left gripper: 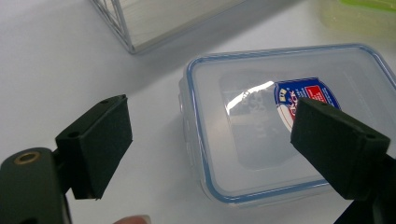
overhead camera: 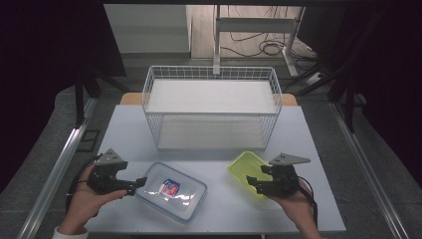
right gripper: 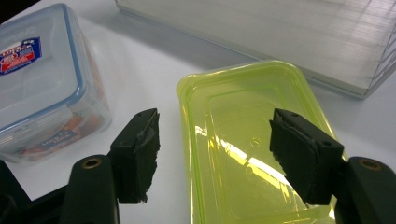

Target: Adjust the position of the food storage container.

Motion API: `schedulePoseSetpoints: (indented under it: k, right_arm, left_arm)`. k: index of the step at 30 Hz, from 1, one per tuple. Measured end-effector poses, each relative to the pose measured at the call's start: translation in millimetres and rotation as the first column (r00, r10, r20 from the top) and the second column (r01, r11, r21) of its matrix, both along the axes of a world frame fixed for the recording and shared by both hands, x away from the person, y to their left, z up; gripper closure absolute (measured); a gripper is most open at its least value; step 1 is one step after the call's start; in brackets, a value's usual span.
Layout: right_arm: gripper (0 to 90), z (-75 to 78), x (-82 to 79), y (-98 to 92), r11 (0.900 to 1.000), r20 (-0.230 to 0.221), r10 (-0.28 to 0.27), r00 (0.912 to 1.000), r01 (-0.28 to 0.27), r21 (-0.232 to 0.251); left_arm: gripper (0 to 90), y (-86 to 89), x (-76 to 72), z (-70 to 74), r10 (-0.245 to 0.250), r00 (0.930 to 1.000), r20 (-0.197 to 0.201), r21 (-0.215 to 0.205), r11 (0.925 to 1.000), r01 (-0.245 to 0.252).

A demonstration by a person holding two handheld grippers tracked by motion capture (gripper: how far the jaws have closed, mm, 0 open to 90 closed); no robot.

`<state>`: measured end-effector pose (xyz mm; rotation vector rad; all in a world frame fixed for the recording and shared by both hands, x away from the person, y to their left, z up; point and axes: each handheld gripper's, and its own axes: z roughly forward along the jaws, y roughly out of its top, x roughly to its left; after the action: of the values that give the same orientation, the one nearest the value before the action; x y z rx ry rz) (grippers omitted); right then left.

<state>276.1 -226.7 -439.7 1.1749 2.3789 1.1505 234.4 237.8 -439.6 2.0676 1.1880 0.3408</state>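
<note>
The clear box (overhead camera: 171, 190) lay near the counter's (overhead camera: 124, 134) front edge, the green lid (overhead camera: 248, 172) just beside it. Both the left gripper (overhead camera: 133, 186) and right gripper (overhead camera: 254, 183) stood spread, holding nothing. A wire basket (overhead camera: 211, 107) stood behind, unobstructed.

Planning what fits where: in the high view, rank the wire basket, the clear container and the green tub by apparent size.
1. wire basket, by far the largest.
2. clear container with the blue-rimmed lid.
3. green tub; the right gripper covers part of it, so its margin below the container is unsure.
</note>
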Motion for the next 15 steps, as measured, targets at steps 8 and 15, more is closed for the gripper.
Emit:
schedulePoseSetpoints:
  k: [8, 15]
  right_arm:
    - [42.7, 0.3, -2.0, 3.6, 1.0, -0.001, 0.028, 0.9996, -0.028, 0.003]
    - [45.6, 0.4, -3.5, 8.0, 0.998, -0.012, 0.06, 0.9981, -0.06, 0.013]
  left_arm:
    - [13.0, 1.0, -2.7, 0.1, -0.002, 1.0, 0.001, -0.006, 1.0, 0.002]
    - [13.6, 3.2, -2.3, 0.9, 0.001, 1.0, 0.001, -0.022, 0.9998, -0.001]
